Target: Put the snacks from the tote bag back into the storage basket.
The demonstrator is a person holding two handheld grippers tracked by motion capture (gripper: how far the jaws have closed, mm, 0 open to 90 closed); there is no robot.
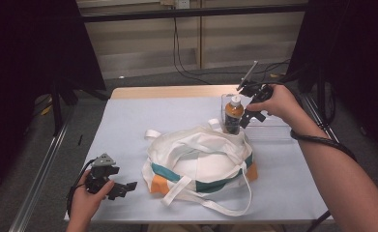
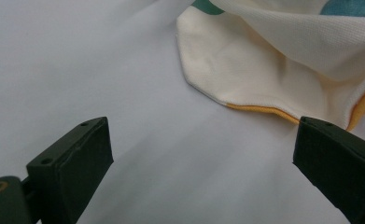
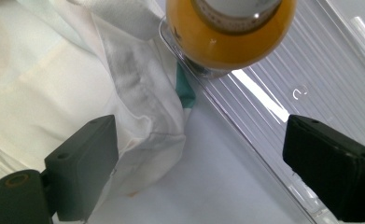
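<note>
2 grippers work at the table (image 1: pixel 128 121) in the high view. The right gripper (image 1: pixel 248 112) sits at about 1 o'clock from the table's middle, just beside a bottle (image 1: pixel 233 116) with a white cap and amber contents. That bottle stands upright, long axis vertical, cap pointing up, in the left end of a clear plastic tray (image 1: pixel 273 129). A white tote bag (image 1: pixel 198 164) with teal and orange bands lies flat at the centre, its far edge touching the tray's near corner. The left gripper (image 1: pixel 123 188) rests at about 8 o'clock, jaws spread, aimed toward the bag and near it.

Left gripper view: both black jaws stand wide apart with nothing between them; the bag's cream panel (image 2: pixel 264 70) with its orange edging lies at 1 o'clock over the pale tabletop.

Right gripper view: the jaws are spread and pinch nothing. The bottle (image 3: pixel 227 37) sits at 12 o'clock, seen from above its shoulder, in the ribbed clear tray (image 3: pixel 283 93). White bag cloth (image 3: pixel 138 102) lies at 10 o'clock, against the left jaw.
</note>
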